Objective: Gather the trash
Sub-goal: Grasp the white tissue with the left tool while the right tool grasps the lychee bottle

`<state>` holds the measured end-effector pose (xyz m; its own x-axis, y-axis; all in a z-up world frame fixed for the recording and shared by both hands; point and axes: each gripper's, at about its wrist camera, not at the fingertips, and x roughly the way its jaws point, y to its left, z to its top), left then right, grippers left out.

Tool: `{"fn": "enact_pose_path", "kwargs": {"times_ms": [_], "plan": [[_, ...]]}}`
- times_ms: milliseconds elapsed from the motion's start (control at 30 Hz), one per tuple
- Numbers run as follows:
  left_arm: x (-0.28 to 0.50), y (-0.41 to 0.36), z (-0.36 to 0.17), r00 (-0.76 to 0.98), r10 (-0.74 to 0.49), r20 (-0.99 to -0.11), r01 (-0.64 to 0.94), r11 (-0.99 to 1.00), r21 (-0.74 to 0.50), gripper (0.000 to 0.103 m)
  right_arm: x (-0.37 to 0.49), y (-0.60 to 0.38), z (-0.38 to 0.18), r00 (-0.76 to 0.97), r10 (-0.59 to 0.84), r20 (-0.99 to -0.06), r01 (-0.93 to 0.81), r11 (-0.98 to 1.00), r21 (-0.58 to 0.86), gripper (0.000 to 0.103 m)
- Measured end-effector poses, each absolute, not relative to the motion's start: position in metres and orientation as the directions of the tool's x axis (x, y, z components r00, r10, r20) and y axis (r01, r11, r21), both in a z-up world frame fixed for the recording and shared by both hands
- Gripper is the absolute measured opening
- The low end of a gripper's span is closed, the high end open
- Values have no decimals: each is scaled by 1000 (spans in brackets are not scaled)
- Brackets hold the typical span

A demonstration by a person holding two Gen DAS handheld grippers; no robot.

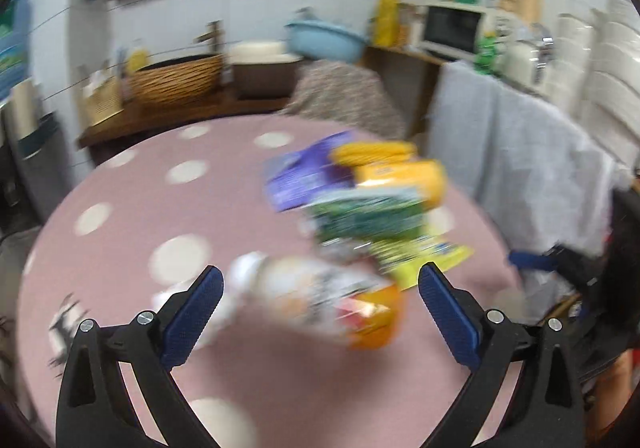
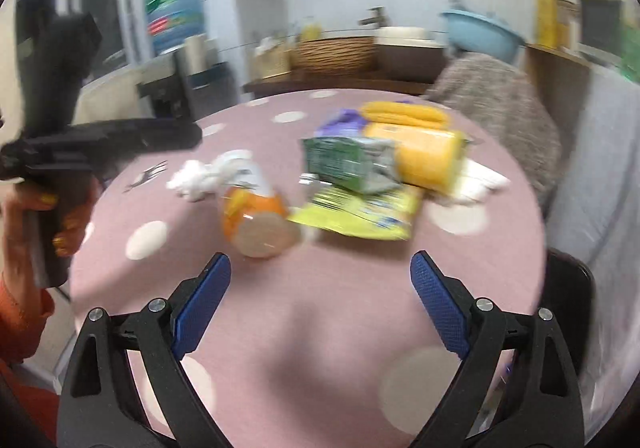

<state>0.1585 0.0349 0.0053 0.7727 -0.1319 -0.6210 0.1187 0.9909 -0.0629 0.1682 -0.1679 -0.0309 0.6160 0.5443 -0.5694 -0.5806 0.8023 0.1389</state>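
Trash lies on a round pink table with white dots (image 2: 320,308): an orange-and-white plastic bottle (image 2: 256,208) on its side, crumpled white tissue (image 2: 190,178), a green carton (image 2: 348,164), a yellow-green wrapper (image 2: 360,214), a yellow packet (image 2: 428,156), a purple packet (image 2: 344,120) and corn cobs (image 2: 404,114). In the left wrist view the bottle (image 1: 332,304) lies just beyond my open, empty left gripper (image 1: 320,280). My right gripper (image 2: 320,268) is open and empty, short of the bottle. The left gripper's body (image 2: 100,136) shows at the left of the right wrist view.
Covered chairs (image 1: 516,152) stand at the table's far and right sides. A wooden counter (image 1: 180,112) behind holds a wicker basket (image 1: 176,80), a sink and a blue basin (image 1: 324,38). A water bottle (image 2: 172,12) stands at the back left.
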Motion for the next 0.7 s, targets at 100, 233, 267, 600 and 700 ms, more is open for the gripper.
{"fn": "enact_pose_path", "kwargs": {"times_ms": [100, 233, 267, 600, 700], "plan": [[158, 87, -14, 734, -58, -676, 12, 997, -72, 97, 173, -129, -22, 581, 549, -601, -647, 760, 69, 90], [160, 133, -30, 700, -62, -712, -46, 990, -132, 96, 180, -86, -15, 532, 548, -646, -709, 705, 14, 90], [159, 137, -33, 695, -72, -715, -42, 989, -140, 96, 183, -81, -15, 524, 542, -657, -716, 698, 5, 90], [198, 141, -63, 607, -164, -777, 67, 985, -156, 76, 193, -63, -17, 512, 517, -686, -710, 704, 0, 90], [204, 137, -67, 596, -155, -787, 83, 988, -132, 60, 195, -65, -16, 518, 502, -693, -706, 708, -14, 90]]}}
